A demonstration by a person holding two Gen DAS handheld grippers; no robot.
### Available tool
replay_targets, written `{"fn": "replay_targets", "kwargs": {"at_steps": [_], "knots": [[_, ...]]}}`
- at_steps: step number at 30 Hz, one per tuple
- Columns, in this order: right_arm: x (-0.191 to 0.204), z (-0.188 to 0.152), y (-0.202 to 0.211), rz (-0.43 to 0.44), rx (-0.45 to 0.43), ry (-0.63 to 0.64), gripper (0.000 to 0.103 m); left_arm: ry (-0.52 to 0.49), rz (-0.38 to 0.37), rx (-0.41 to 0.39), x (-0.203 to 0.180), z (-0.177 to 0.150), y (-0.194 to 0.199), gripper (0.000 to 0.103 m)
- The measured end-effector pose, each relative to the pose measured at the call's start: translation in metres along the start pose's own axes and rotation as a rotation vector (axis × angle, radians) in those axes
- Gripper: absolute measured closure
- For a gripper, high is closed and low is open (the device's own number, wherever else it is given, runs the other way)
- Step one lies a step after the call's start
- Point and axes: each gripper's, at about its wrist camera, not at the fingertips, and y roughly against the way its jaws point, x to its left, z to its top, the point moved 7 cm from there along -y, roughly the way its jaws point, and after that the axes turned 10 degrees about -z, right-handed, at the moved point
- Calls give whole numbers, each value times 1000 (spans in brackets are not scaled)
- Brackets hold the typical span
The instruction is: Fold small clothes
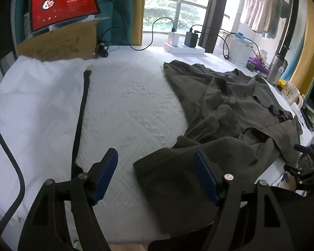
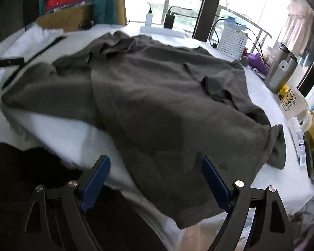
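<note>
A dark olive garment (image 1: pixel 224 108) lies crumpled on the white mattress (image 1: pixel 131 104), spread toward the right. My left gripper (image 1: pixel 156 173) is open, its blue pads either side of the garment's near corner, holding nothing. In the right wrist view the same garment (image 2: pixel 157 104) covers most of the bed, and one edge hangs over the near side. My right gripper (image 2: pixel 156 181) is open above that near edge, empty. The right gripper also shows at the far right of the left wrist view (image 1: pixel 303 167).
A white pillow (image 1: pixel 37 108) and a black strap (image 1: pixel 81 113) lie at the left. A cardboard box (image 1: pixel 60 44) with a red screen, chargers (image 1: pixel 182 39), a white basket (image 1: pixel 239 52), a steel flask (image 2: pixel 280 71) and a mug (image 2: pixel 293 102) line the far and right edges.
</note>
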Motion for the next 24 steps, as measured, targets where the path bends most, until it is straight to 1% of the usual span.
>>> {"fn": "replay_targets", "kwargs": {"at_steps": [1, 2, 3, 4, 5, 6, 7, 8, 11, 14, 18, 21, 24], "knots": [[-2, -1, -1, 5, -1, -5, 14, 6, -1, 5, 1, -1, -1, 28], [-4, -1, -1, 13, -11, -9, 24, 10, 1, 19, 3, -3, -4, 28], [-6, 0, 0, 28, -17, -17, 52, 10, 2, 33, 3, -5, -8, 28], [-8, 0, 0, 39, -14, -29, 67, 10, 1, 43, 2, -7, -10, 28], [-11, -1, -1, 17, -12, -22, 87, 10, 0, 57, 2, -9, -14, 28], [-13, -1, -1, 5, -11, -8, 91, 10, -2, 67, 1, -11, -17, 28], [-15, -2, 0, 4, -11, -1, 92, 9, -9, 71, -1, -12, -19, 28], [-18, -3, 0, -1, -9, -2, 95, 9, -20, 74, -3, -13, -21, 28], [-43, -2, 7, -62, -29, -29, 97, 9, -34, 87, -6, -14, -23, 28], [-74, 3, 19, -111, -62, -85, 97, -20, -53, 86, -14, -14, -19, 28], [-114, 9, 34, -177, -98, -145, 97, -47, -54, 73, -19, -9, -12, 28], [-134, 9, 41, -204, -112, -180, 97, -53, -80, 56, -23, -5, -8, 28], [-149, 8, 45, -231, -117, -205, 97, -77, -92, 74, -28, -8, -15, 28]]}}
